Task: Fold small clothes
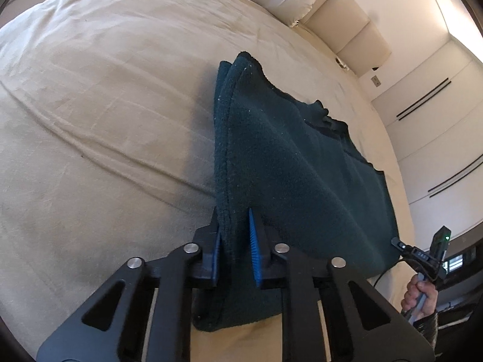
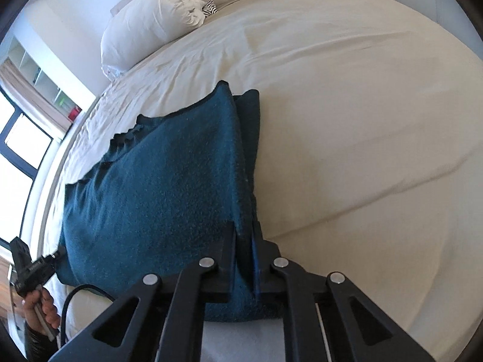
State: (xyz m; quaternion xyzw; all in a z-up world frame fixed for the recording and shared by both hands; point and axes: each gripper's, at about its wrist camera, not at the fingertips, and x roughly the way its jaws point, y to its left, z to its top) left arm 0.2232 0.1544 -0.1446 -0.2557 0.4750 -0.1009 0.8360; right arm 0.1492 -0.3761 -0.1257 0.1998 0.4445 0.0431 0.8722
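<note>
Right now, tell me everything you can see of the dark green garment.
The garment is dark teal-green, fuzzy like fleece, with a darker trimmed edge. It is doubled over, two layers meeting along the lifted edge. The left gripper and right gripper each pinch that edge, holding it up; the rest drapes down onto the cream bed.

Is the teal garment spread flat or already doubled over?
Doubled: two edge layers of the teal garment run together between the left gripper fingers.

The right gripper's (image 2: 243,235) jaws pinch a teal fleece garment (image 2: 157,187) above the white bed (image 2: 362,120).
</note>
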